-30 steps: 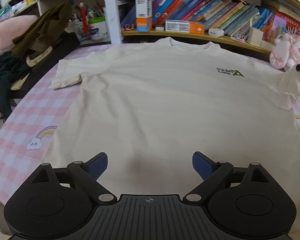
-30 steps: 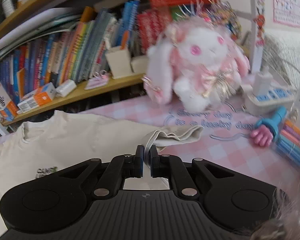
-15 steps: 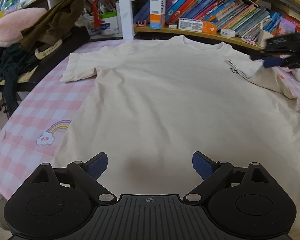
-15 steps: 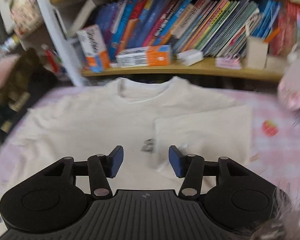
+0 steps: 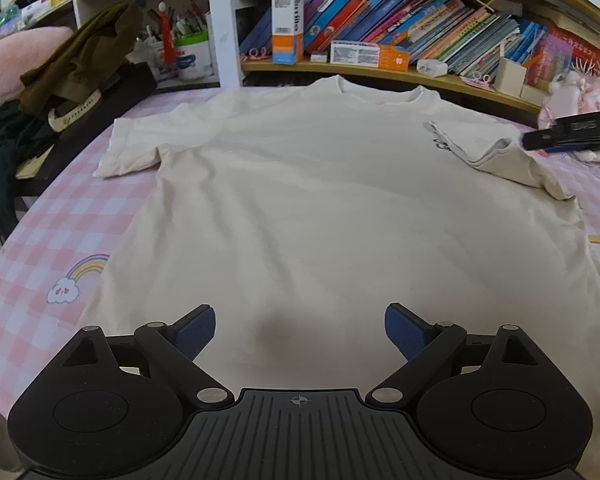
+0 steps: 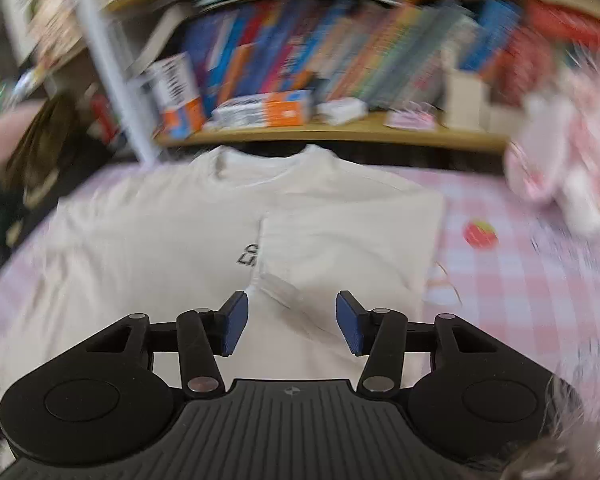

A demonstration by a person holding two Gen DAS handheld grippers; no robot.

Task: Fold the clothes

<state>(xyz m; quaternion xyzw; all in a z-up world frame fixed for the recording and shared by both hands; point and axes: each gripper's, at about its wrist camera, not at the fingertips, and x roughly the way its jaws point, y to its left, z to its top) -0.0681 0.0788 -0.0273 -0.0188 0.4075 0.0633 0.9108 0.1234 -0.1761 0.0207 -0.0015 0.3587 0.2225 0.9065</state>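
Observation:
A cream T-shirt [image 5: 320, 200] lies flat, front up, on the pink checked tablecloth [image 5: 52, 240]. Its right sleeve [image 5: 496, 156] is folded inward onto the chest and covers part of the dark logo [image 6: 247, 254]. My left gripper [image 5: 298, 316] hovers open over the hem with nothing between its blue pads. My right gripper [image 6: 292, 304] is open just above the folded sleeve [image 6: 348, 248], whose hem lies below the gap, and the pads do not press on it. In the left wrist view the right gripper [image 5: 540, 141] shows at the right edge, beside the sleeve.
A shelf of books [image 5: 400, 28] and boxes runs along the far edge of the table. A pink plush rabbit [image 6: 560, 160] sits at the far right. A pile of dark clothes [image 5: 72, 64] lies at the far left. The right wrist view is motion-blurred.
My right gripper was shut on the sleeve beside the rabbit; it carried the sleeve over onto the chest, opened and let go. The left gripper stayed open over the hem.

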